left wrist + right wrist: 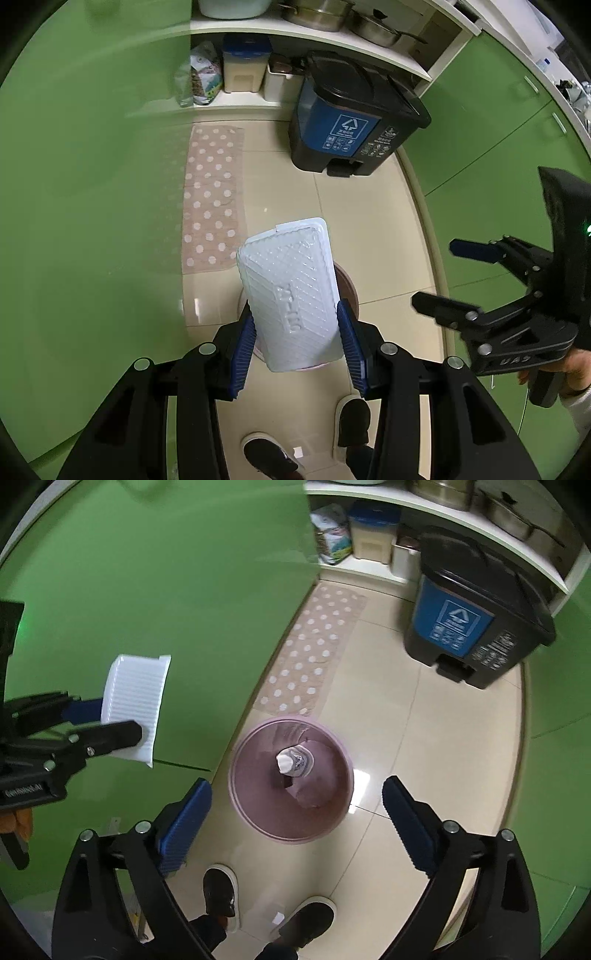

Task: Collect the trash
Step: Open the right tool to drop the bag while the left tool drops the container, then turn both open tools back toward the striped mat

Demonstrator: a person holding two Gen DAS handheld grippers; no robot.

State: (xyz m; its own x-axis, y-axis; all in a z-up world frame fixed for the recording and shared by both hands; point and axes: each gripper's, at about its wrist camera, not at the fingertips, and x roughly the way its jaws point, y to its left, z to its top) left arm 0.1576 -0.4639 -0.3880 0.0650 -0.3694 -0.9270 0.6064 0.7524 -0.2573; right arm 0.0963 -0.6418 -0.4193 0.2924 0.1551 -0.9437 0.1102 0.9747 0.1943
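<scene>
- While the left gripper (297,334) pointed steeply down at the floor, its jaws were pinching a white plastic tray (291,291) by its long sides, ribbed underside facing the camera.
- From the right wrist view the same tray (135,705) showed up edge-on at the left, clamped in the left gripper (107,722) and hanging in front of the green cabinet door (166,590), off to the side of the bin rather than over it.
- Below it sat a round pink waste bin (290,781) on the tiled floor (424,738), with a crumpled white-and-blue wrapper (293,762) already lying inside on the liner.
- The right gripper (297,825) hung right above that bin with its jaws spread wide and nothing between them.
- In the left wrist view the right gripper (439,275) sat off at the right edge, a hand (565,369) wrapped around its grip.
- Further out: a polka-dot mat (314,650) along the cabinet, a black-and-blue pedal bin (476,616) with a recycling label by the shelves, and metal pots (354,20) on the shelf above.
- The person's dark shoes (221,890) were planted just near the pink bin.
</scene>
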